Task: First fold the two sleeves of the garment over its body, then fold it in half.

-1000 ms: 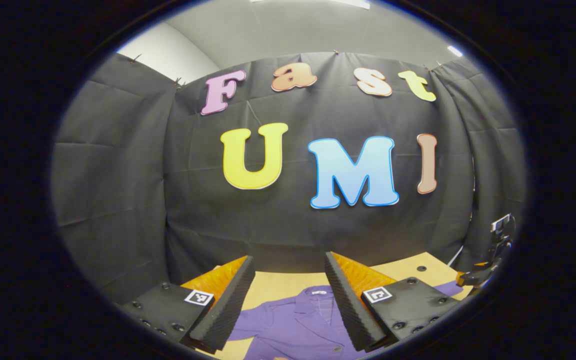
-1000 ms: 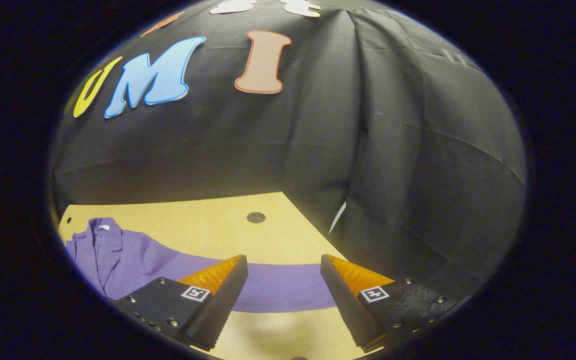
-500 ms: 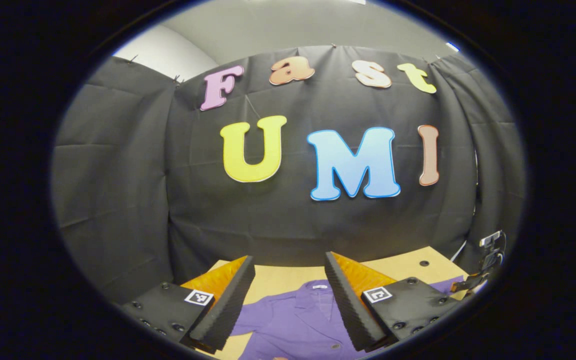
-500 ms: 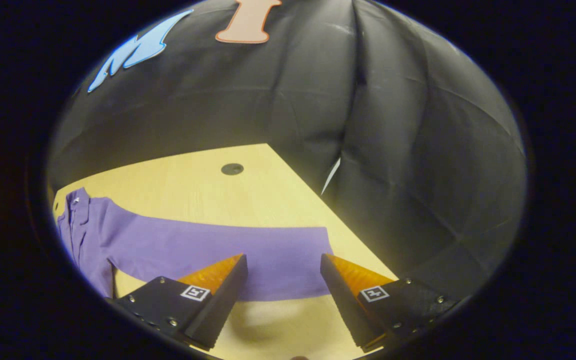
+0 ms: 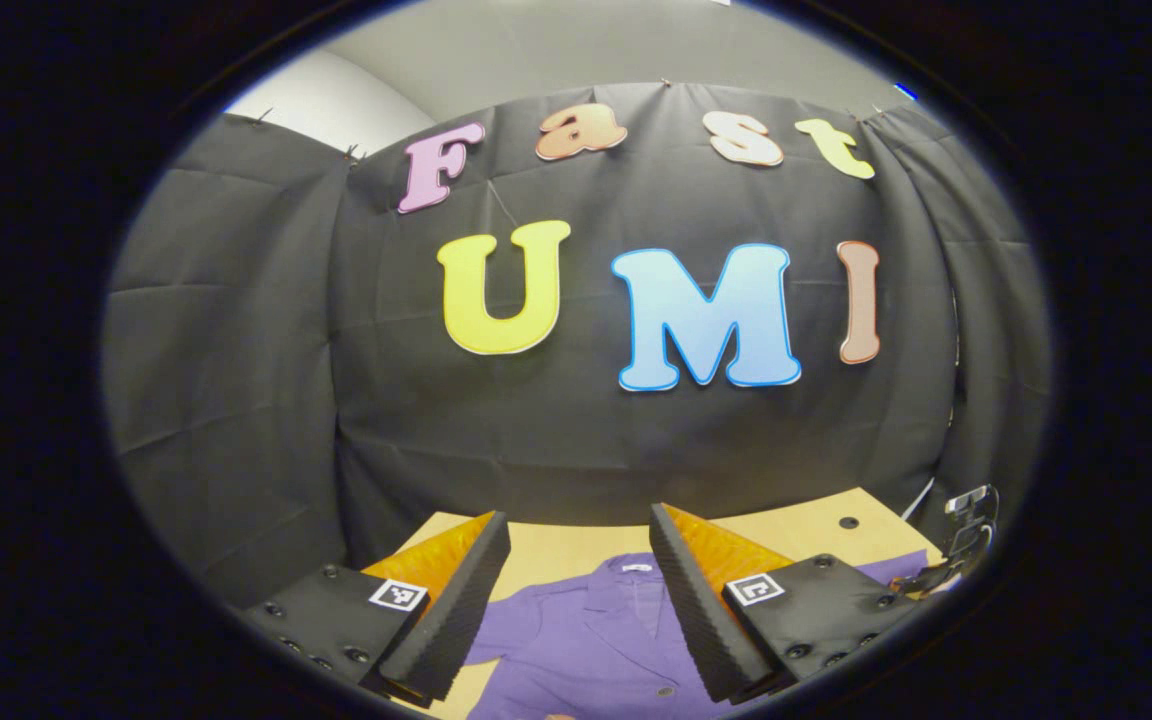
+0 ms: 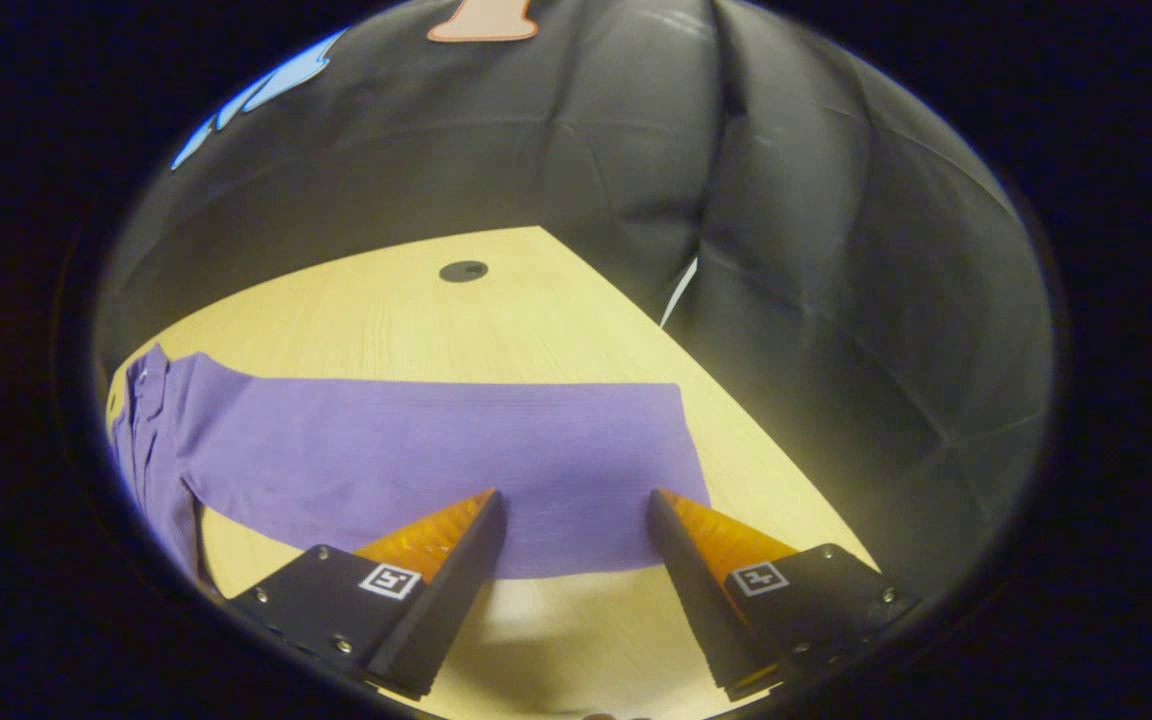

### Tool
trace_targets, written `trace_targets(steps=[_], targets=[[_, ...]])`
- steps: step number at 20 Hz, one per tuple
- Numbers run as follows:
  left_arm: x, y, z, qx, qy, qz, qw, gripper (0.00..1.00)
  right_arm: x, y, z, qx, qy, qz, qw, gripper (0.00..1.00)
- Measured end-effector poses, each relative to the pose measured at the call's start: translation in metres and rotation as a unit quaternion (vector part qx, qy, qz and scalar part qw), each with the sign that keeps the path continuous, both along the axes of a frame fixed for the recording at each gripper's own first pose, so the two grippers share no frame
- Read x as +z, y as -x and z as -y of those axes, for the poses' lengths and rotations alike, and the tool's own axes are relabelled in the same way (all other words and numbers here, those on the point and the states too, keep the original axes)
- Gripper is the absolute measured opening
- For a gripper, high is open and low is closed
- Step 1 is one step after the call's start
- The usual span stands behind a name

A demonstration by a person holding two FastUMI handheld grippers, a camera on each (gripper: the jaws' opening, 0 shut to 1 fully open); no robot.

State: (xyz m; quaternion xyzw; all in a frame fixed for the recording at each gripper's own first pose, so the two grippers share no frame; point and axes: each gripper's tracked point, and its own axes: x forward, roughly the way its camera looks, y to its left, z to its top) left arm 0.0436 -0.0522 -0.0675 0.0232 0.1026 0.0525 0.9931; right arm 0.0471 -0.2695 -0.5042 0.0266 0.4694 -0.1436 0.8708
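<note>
The right gripper [image 6: 576, 500], jaws wide and empty, has been lowered toward the sleeve [image 6: 456, 465], spread toward 3 o'clock on the table [image 6: 496, 320]; a first grasp appears imminent. The left gripper [image 5: 576, 525], likewise wide and empty, is held above the shirt [image 5: 586, 640].
</note>
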Motion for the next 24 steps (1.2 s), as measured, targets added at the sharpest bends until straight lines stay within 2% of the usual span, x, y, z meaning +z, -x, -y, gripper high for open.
trace_targets(steps=[2, 4, 6, 8, 10, 11, 13, 14, 16, 17, 22, 23, 24], targets=[[-0.002, 0.0, 0.005, -0.003, 0.005, -0.001, 1.0, 0.94, 0.0, 0.0, 0.0, -0.019, -0.025, 0.019, 0.999, 0.98], [-0.004, 0.0, 0.009, -0.006, 0.009, -0.003, 1.0, 0.93, -0.002, -0.002, 0.002, 0.0, -0.015, 0.021, 1.0, 0.98], [-0.004, 0.001, 0.009, -0.007, 0.009, -0.004, 1.0, 0.93, -0.002, -0.003, 0.0, -0.001, -0.022, 0.024, 0.999, 0.98], [-0.004, 0.002, 0.008, -0.006, 0.01, -0.003, 1.0, 0.93, 0.001, -0.004, -0.003, 0.005, -0.03, 0.024, 0.999, 0.94], [-0.004, 0.005, 0.005, -0.003, 0.011, -0.003, 1.0, 0.93, 0.01, -0.009, -0.003, 0.006, -0.034, 0.019, 0.999, 0.79], [-0.005, 0.005, 0.004, -0.001, 0.013, -0.003, 1.0, 0.93, 0.007, -0.01, -0.007, 0.009, -0.049, 0.021, 0.999, 0.84], [-0.006, 0.007, 0.0, 0.003, 0.016, -0.004, 1.0, 0.93, 0.006, -0.009, -0.009, -0.002, -0.051, 0.016, 0.999, 0.51], [-0.007, 0.008, 0.0, 0.005, 0.017, -0.005, 1.0, 0.93, 0.007, -0.009, -0.011, -0.003, -0.056, 0.014, 0.998, 0.51], [-0.006, 0.009, 0.0, 0.006, 0.018, -0.005, 1.0, 0.93, 0.017, -0.009, -0.019, -0.02, -0.067, 0.008, 0.998, 0.22], [-0.005, 0.01, -0.002, 0.008, 0.015, -0.004, 1.0, 0.93, 0.006, -0.01, -0.016, -0.025, -0.065, 0.001, 0.998, 0.07], [-0.004, 0.012, -0.003, 0.009, 0.015, -0.002, 1.0, 0.93, 0.008, -0.011, -0.017, -0.031, -0.066, -0.025, 0.997, 0.07], [-0.005, 0.012, -0.003, 0.008, 0.014, -0.002, 1.0, 0.93, 0.016, -0.021, -0.012, -0.031, -0.057, -0.021, 0.998, 0.07], [-0.006, 0.013, -0.005, 0.008, 0.013, -0.003, 1.0, 0.93, 0.012, -0.017, -0.018, -0.025, -0.055, -0.028, 0.998, 0.02]])
